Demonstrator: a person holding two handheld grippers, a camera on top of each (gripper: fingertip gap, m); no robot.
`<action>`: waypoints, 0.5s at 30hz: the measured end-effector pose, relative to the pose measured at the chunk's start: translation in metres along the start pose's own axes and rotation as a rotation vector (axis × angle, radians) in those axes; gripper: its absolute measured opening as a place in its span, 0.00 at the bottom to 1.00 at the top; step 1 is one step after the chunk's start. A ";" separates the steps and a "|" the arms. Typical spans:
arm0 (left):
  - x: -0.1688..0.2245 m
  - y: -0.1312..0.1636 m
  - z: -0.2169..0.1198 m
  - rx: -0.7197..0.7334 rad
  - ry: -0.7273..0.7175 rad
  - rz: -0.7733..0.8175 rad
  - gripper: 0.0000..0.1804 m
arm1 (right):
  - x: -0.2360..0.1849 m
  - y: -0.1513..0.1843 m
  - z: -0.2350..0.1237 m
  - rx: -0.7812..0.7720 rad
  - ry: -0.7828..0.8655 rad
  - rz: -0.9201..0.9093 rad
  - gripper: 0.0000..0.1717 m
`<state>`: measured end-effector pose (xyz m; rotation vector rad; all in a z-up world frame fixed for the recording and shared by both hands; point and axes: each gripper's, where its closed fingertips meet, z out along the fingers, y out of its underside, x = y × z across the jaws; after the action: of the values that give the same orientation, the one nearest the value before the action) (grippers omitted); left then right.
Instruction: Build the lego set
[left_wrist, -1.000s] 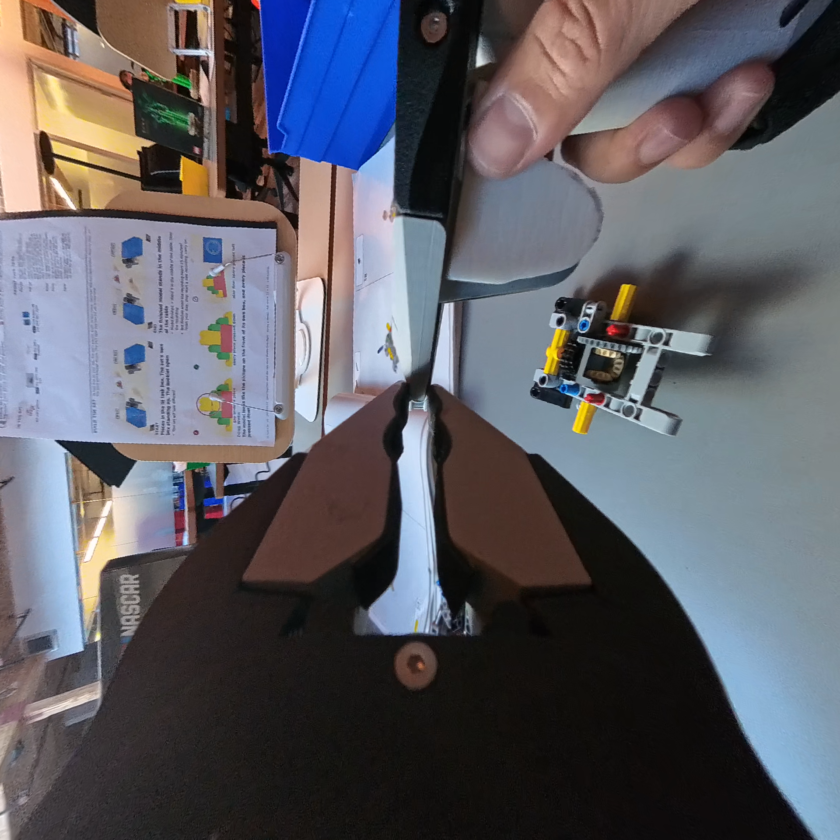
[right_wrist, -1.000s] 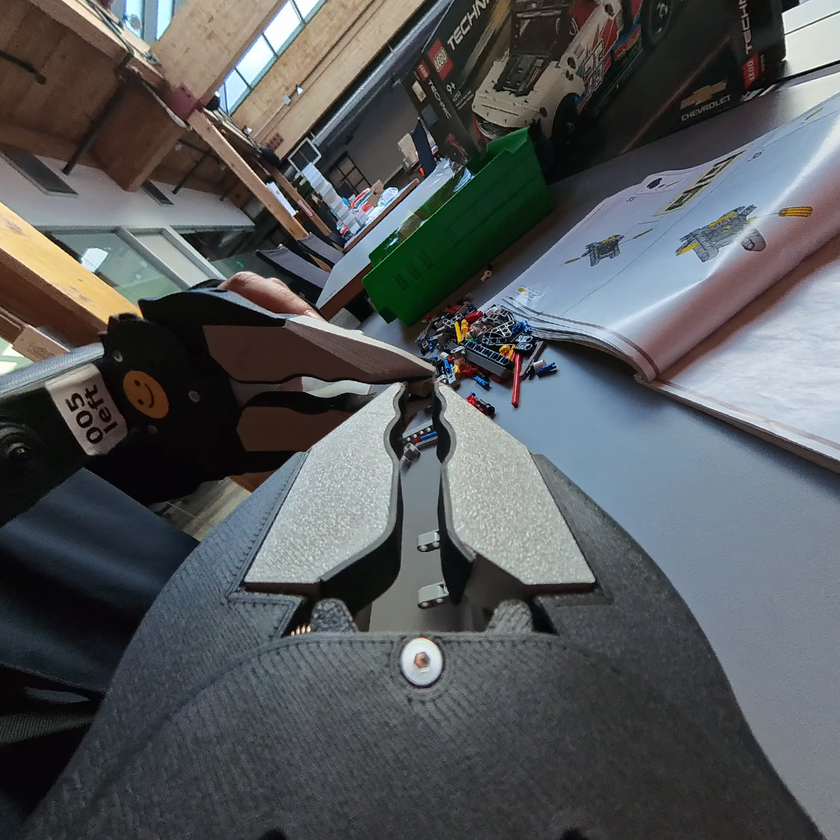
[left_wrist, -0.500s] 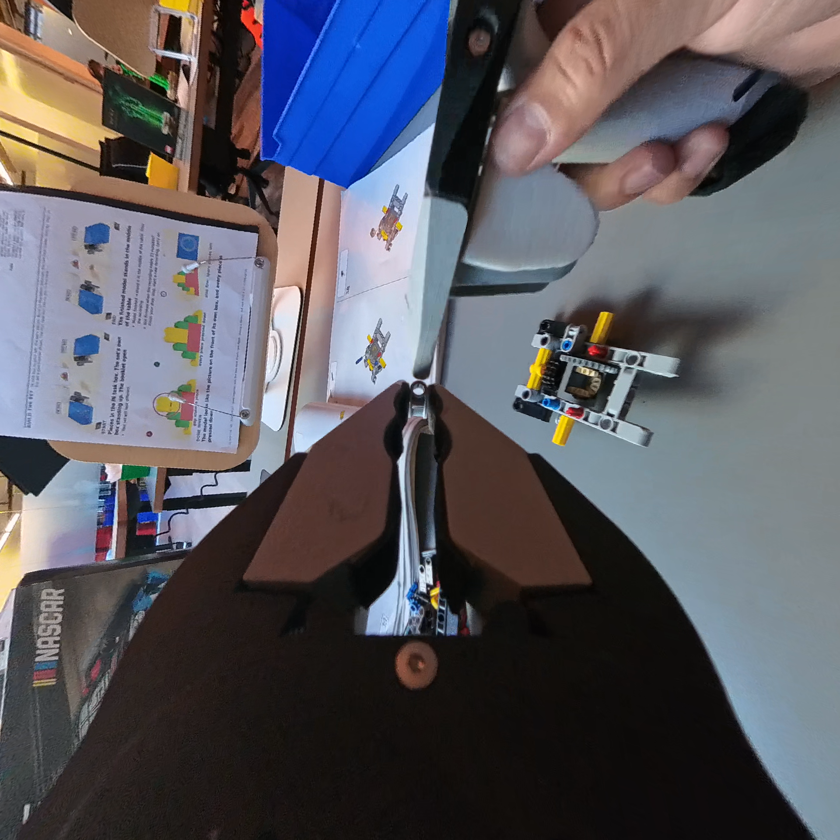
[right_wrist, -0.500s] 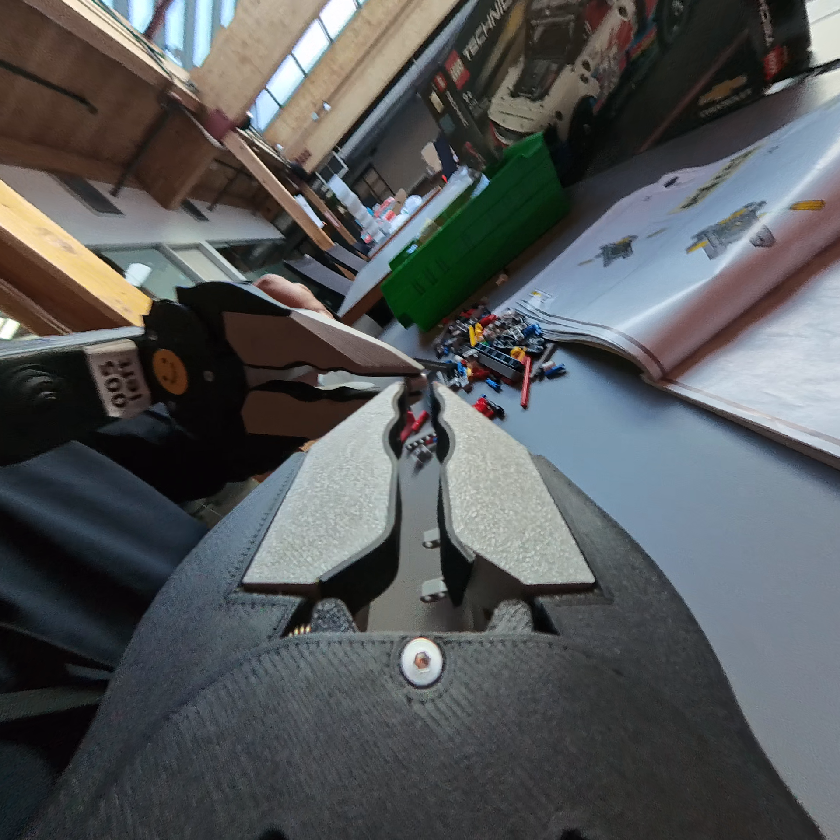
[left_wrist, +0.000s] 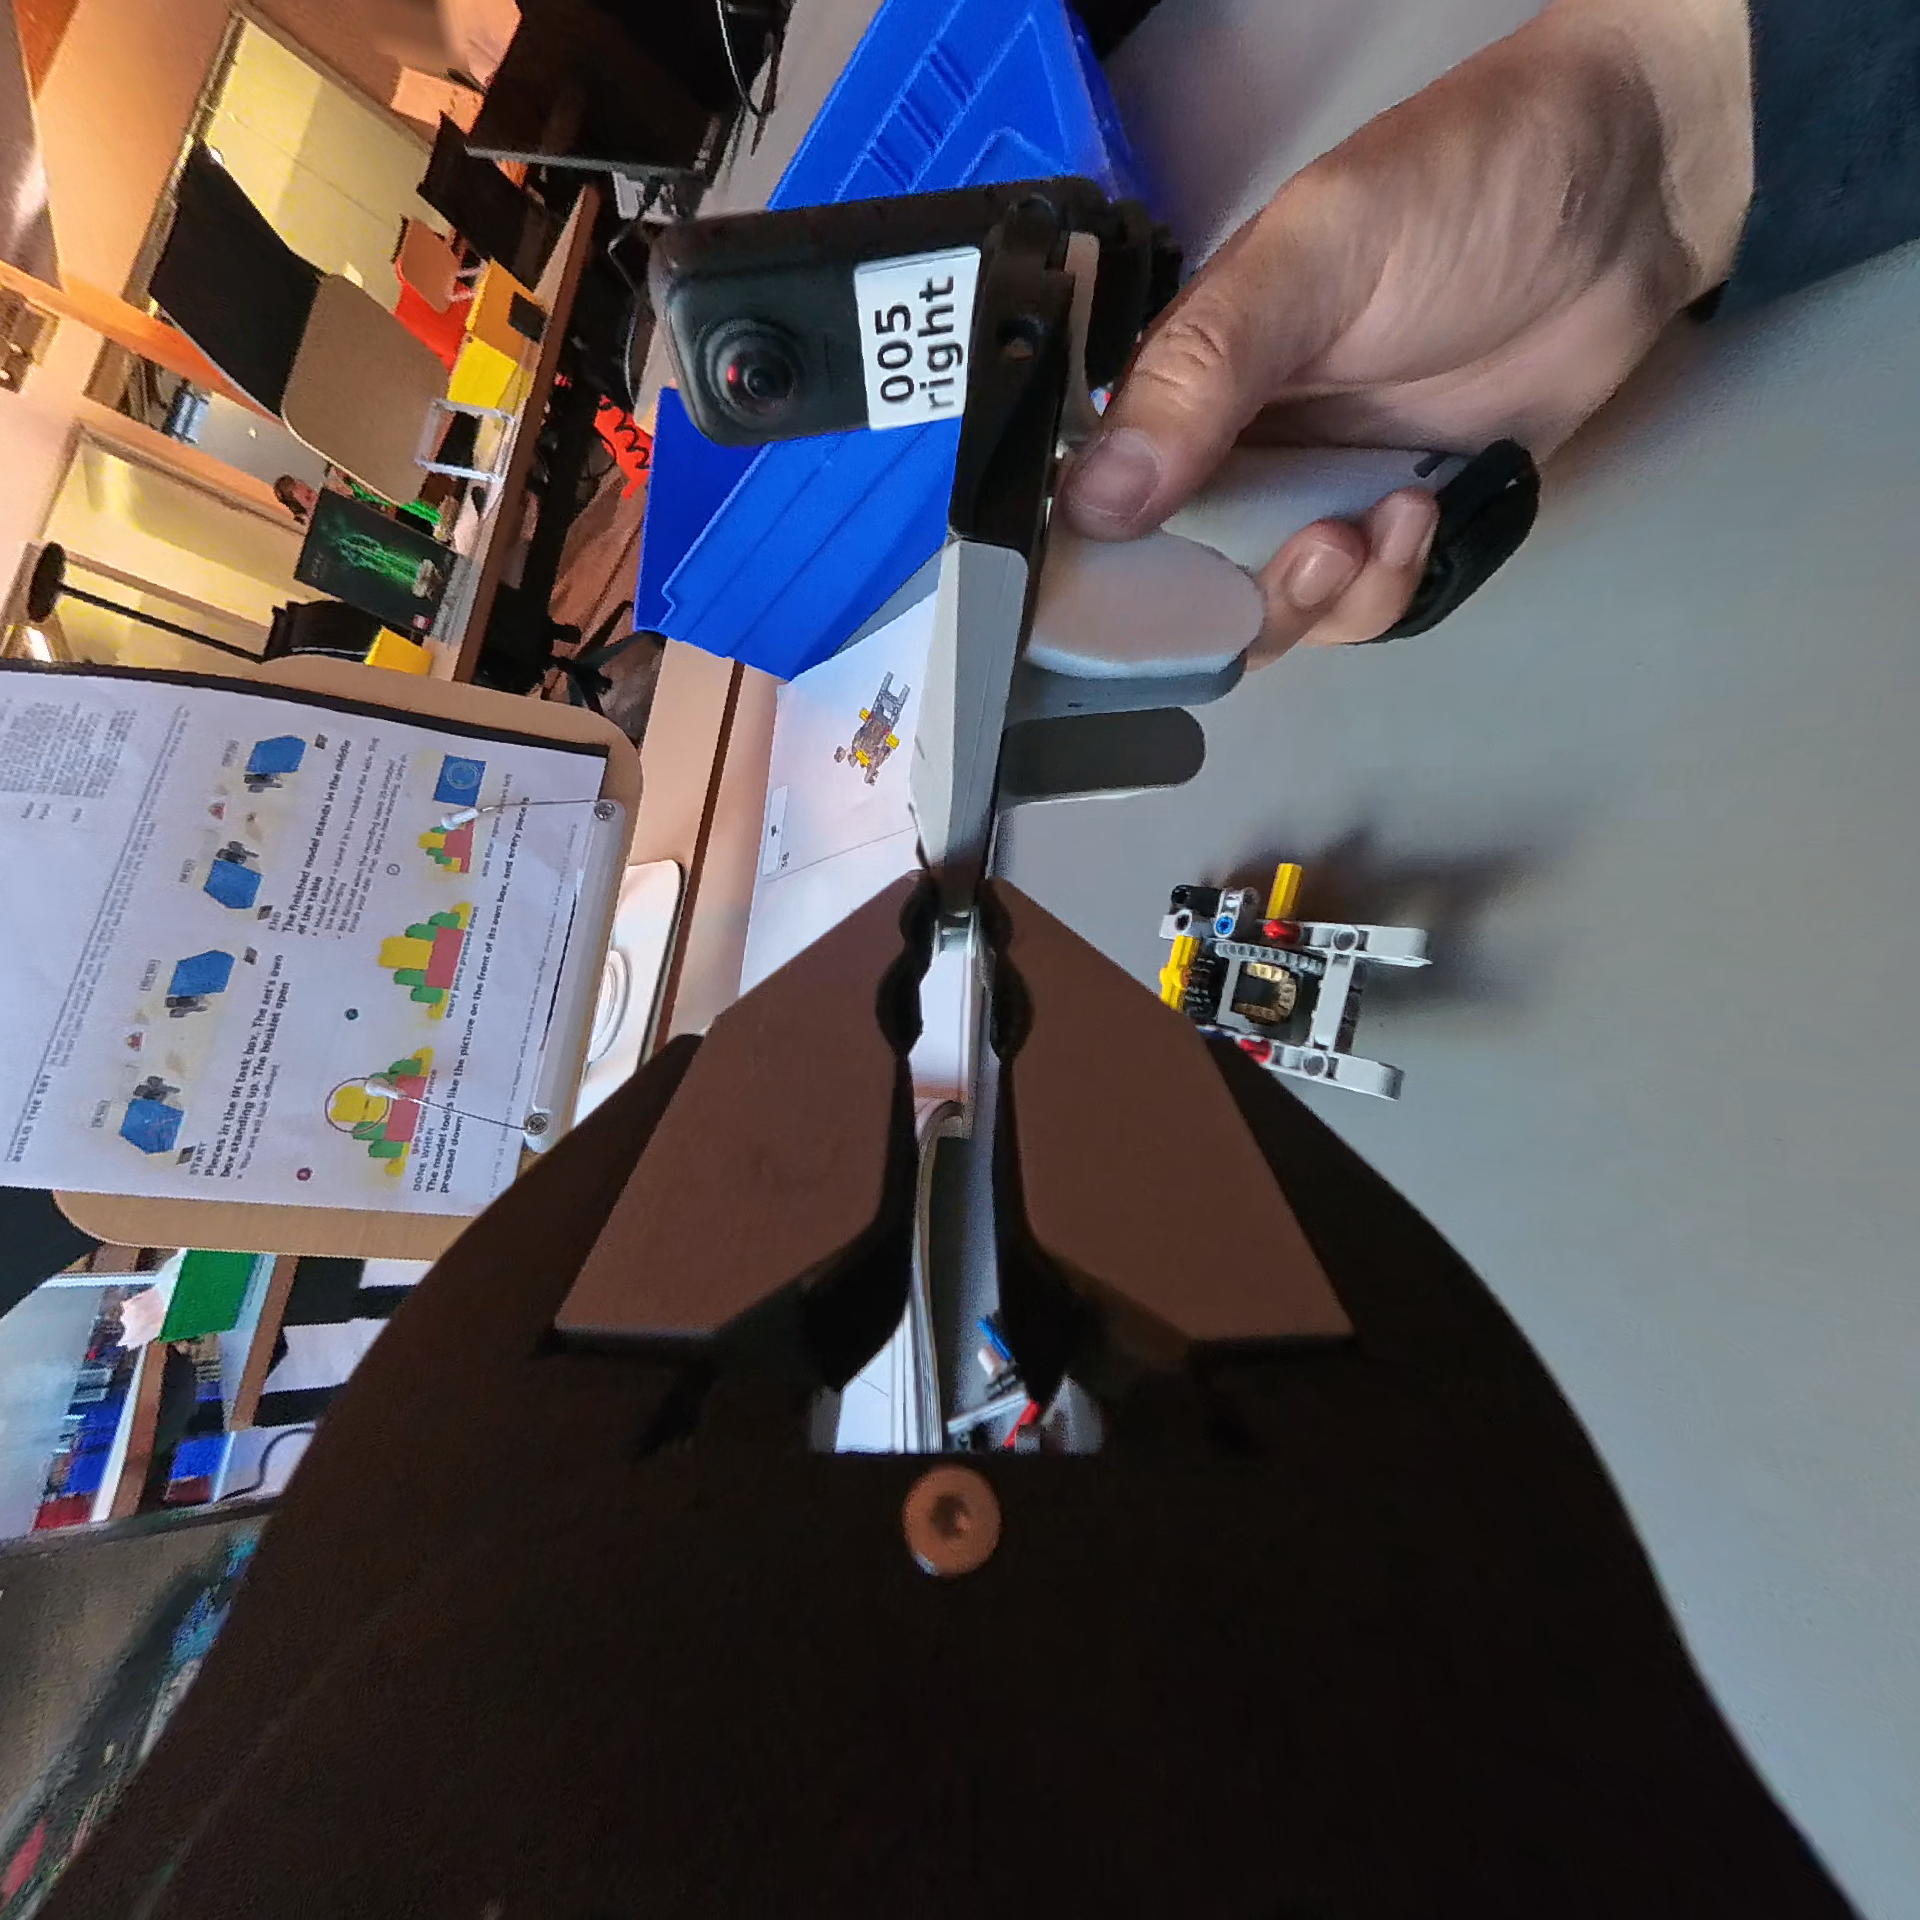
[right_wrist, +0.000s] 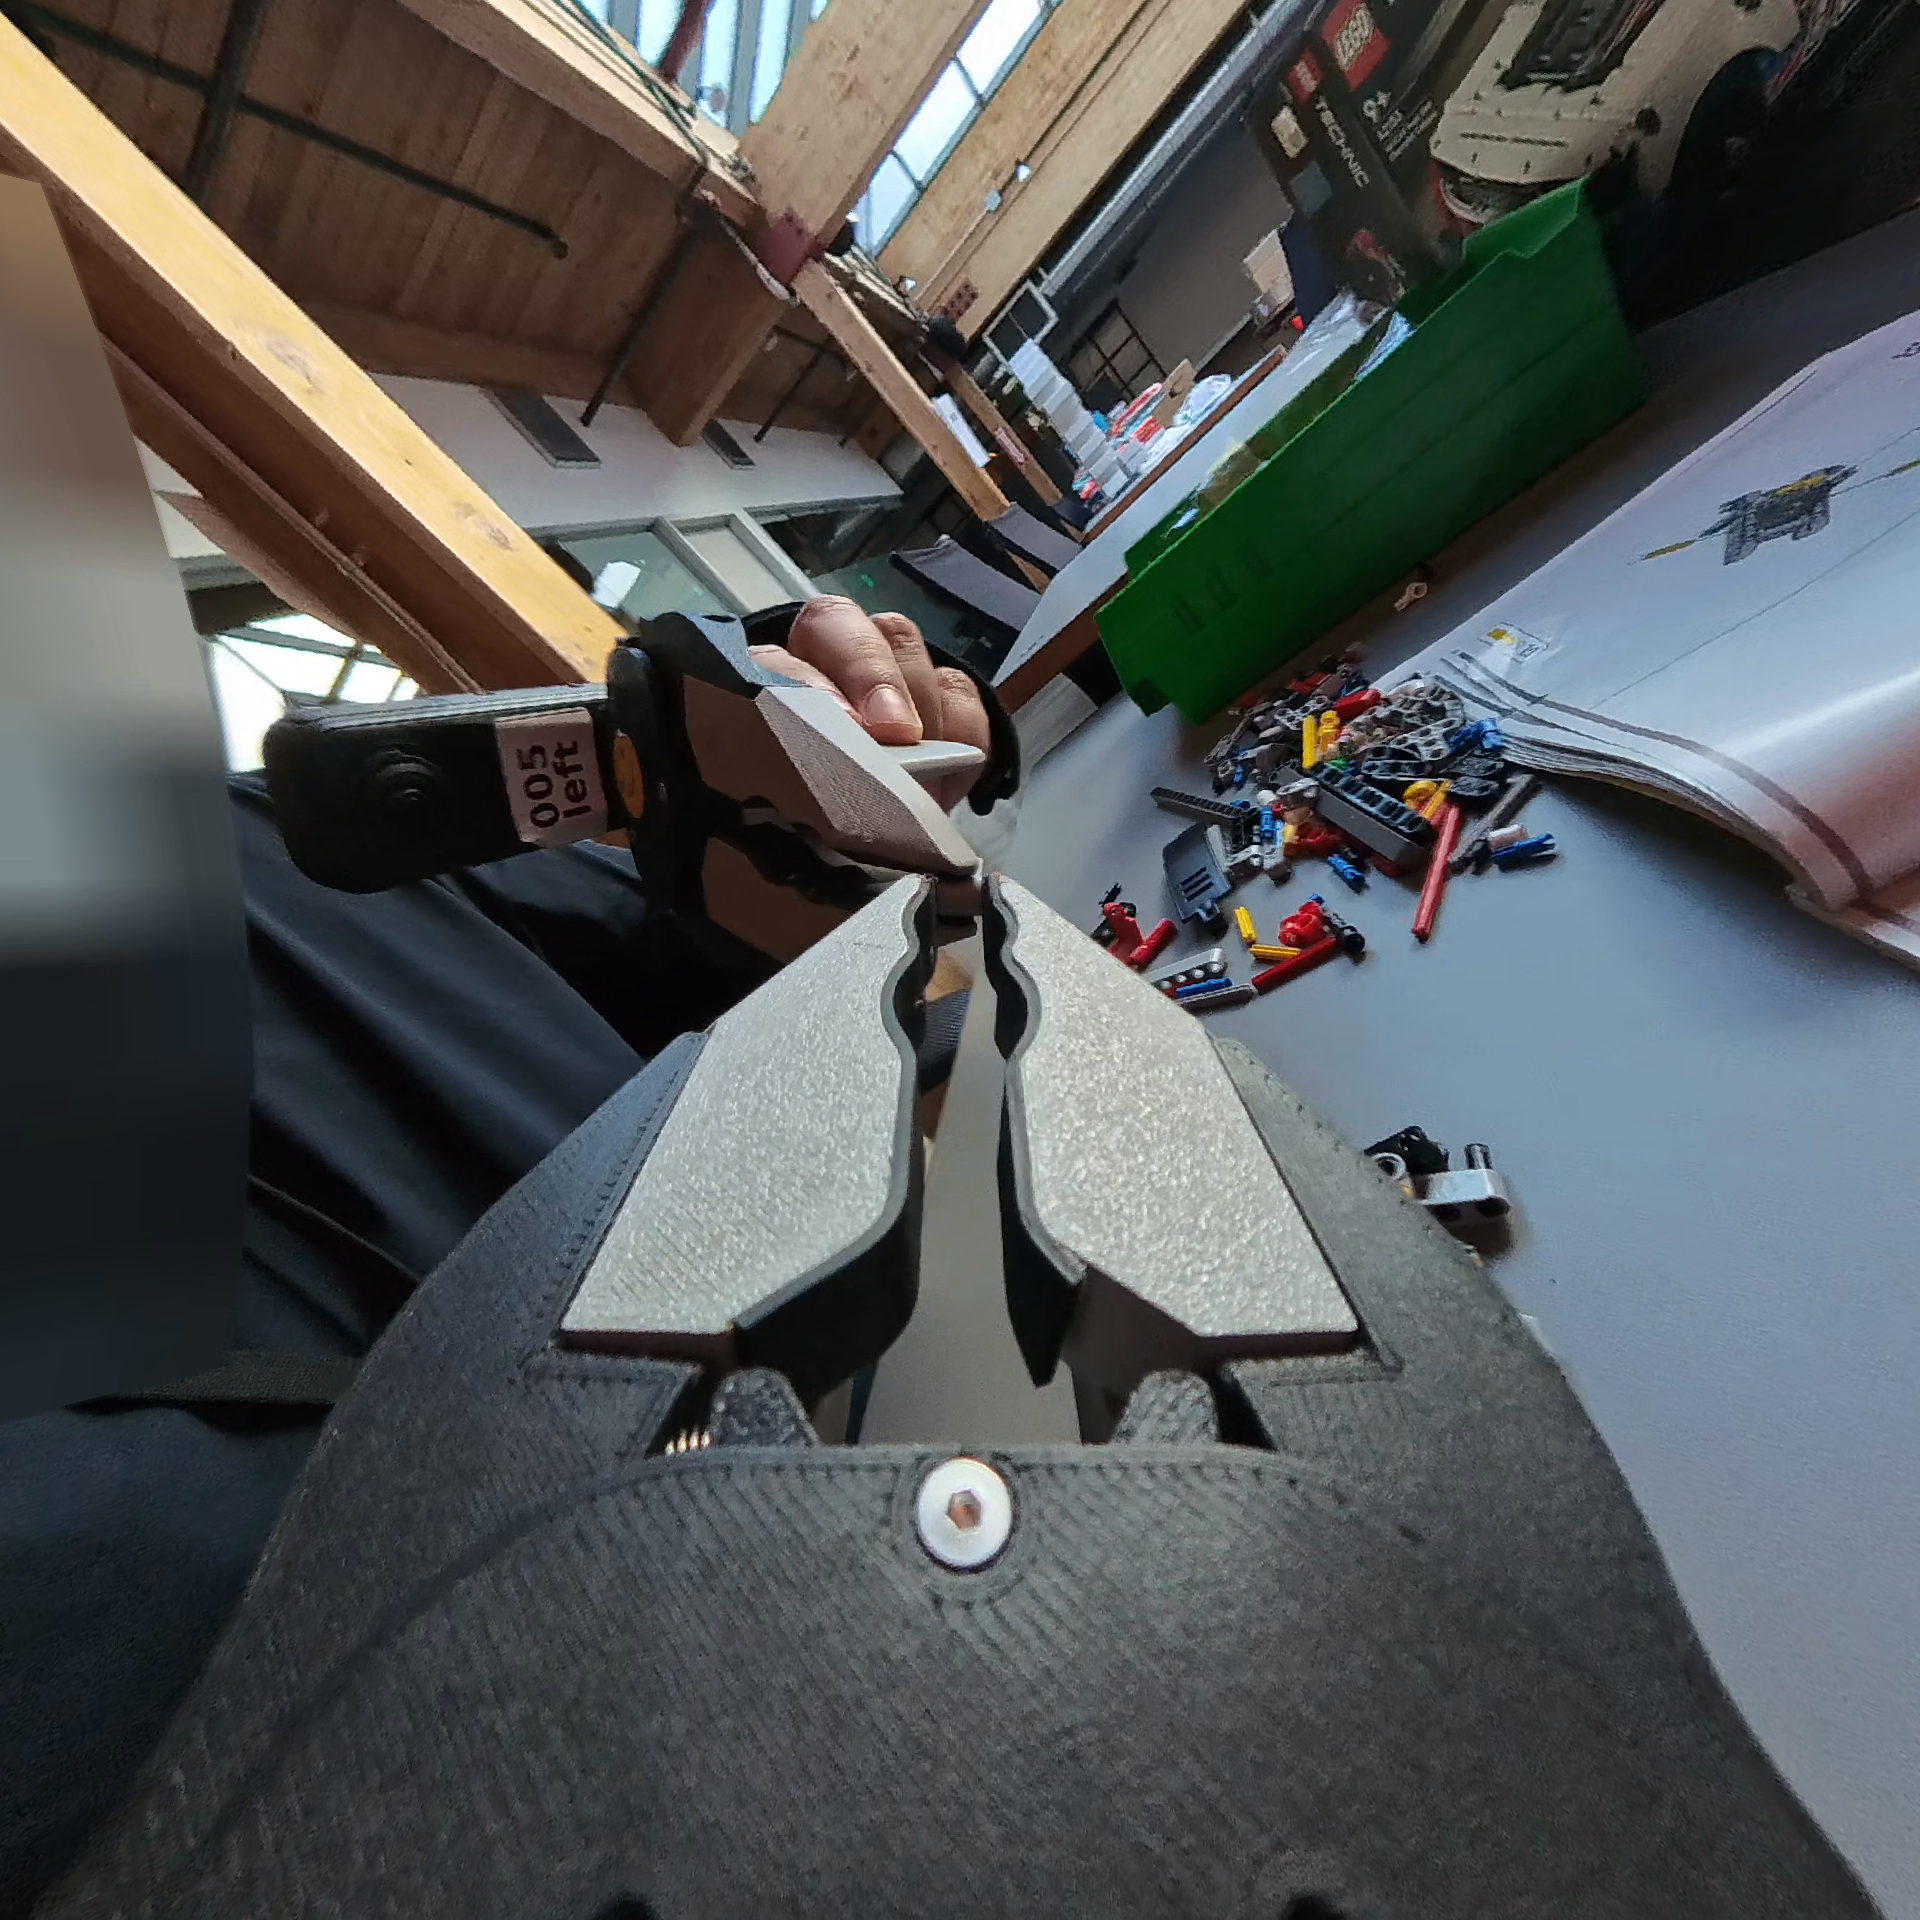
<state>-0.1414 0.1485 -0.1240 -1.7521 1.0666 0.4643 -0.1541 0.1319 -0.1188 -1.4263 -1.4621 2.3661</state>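
Left claw (left_wrist: 956, 914) is nearly closed on a small grey piece (left_wrist: 954, 932), held at the very tips above the counter (left_wrist: 1558, 1351). Right claw (right_wrist: 956, 894) is pinched on a small grey piece tip to tip with it; whether one piece or two cannot be told.

Risk, as judged: such shallow tip holds could let the piece be twisted out and dropped if the claws are pulled off-axis.

Grey matt counter noted: part-built model (left_wrist: 1283, 992), loose bricks (right_wrist: 1351, 790), open booklet (right_wrist: 1714, 623), green bin (right_wrist: 1403, 520), blue bin (left_wrist: 831, 540). Timber beams (right_wrist: 312, 364) are seen overhead.
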 end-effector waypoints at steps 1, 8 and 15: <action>0.000 0.002 0.001 -0.012 0.001 0.000 0.03 | 0.002 0.000 0.000 -0.003 0.023 -0.006 0.03; 0.003 0.013 0.009 -0.077 0.027 -0.052 0.03 | 0.015 0.004 -0.002 -0.016 0.094 0.043 0.03; 0.003 0.024 0.012 -0.167 -0.006 0.024 0.03 | 0.025 0.005 -0.001 -0.052 0.241 -0.032 0.03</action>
<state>-0.1578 0.1549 -0.1452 -1.8840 1.0709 0.5875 -0.1656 0.1410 -0.1391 -1.6189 -1.4800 2.0653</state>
